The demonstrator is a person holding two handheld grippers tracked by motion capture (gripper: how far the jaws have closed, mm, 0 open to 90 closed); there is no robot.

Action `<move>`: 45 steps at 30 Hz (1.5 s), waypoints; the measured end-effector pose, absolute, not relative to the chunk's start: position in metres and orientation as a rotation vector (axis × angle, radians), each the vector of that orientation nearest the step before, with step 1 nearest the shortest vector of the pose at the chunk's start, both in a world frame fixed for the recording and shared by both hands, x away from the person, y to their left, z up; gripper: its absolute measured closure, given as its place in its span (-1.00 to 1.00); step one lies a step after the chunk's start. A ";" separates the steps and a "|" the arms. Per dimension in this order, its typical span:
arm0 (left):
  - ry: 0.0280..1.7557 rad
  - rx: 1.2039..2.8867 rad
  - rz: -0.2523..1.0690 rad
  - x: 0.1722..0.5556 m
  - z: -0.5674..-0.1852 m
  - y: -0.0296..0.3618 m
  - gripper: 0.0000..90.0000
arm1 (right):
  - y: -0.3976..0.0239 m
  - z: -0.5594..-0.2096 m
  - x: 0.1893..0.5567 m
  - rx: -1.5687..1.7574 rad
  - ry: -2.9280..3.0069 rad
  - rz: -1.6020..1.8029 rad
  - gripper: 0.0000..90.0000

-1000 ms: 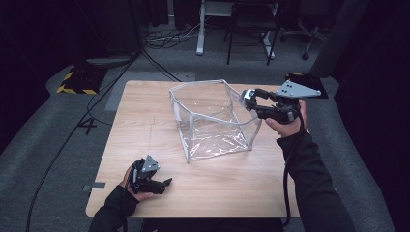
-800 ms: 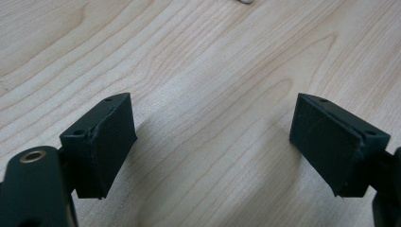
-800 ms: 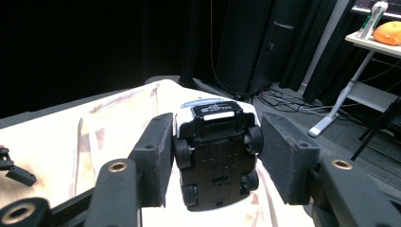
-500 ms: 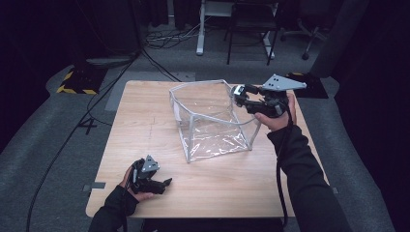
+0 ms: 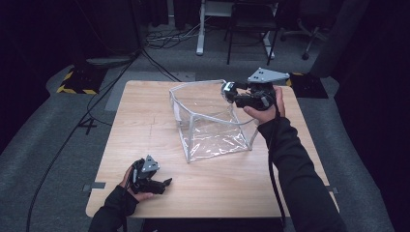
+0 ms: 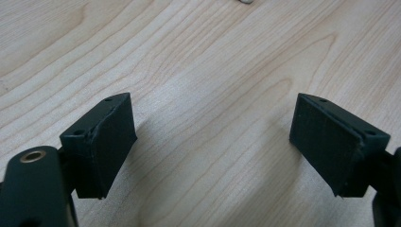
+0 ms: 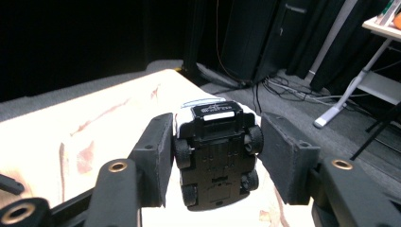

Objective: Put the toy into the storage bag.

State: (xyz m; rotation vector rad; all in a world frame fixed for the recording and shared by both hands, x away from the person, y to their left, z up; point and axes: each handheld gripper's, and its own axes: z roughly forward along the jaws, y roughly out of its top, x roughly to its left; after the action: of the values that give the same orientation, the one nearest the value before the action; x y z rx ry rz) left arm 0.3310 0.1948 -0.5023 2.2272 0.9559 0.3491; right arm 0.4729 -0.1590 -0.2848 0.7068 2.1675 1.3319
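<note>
Boxy black-bottomed toy car (image 7: 216,156) — clear plastic bin (image 5: 212,125).

Place: a lab or recording studio, dim all round with one lit patch in the middle.
Walls: black curtains (image 5: 43,38) hang on every side, swallowing the light.
Floor: grey carpet (image 5: 58,145), with cables (image 5: 159,41) snaking across it.
Hazard marking: a yellow-and-black striped base (image 5: 75,89) sits at the left edge.
Furniture: a plain wooden worktop (image 5: 145,121) stands alone; behind it a white desk frame (image 5: 200,29) and an office chair (image 5: 309,29).
Equipment: dark cabinets (image 7: 255,38) and a white desk leg (image 7: 340,94) show in the right gripper view.
</note>
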 end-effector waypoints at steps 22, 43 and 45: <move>0.951 2.227 0.352 0.331 -0.503 0.195 -0.66 | -0.136 -0.302 0.482 0.707 2.312 1.115 0.04; 0.951 2.227 0.351 0.331 -0.503 0.195 -0.66 | -0.148 -0.316 0.484 0.754 2.444 1.013 0.04; 0.952 2.228 0.355 0.331 -0.502 0.195 -0.66 | -0.149 -0.317 0.485 0.762 2.455 0.982 0.04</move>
State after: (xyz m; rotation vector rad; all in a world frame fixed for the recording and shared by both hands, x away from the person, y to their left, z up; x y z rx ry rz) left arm 0.3306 0.1951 -0.5024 2.2281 0.9517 0.3549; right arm 0.4846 -0.1492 -0.3168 0.7618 2.4553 0.9819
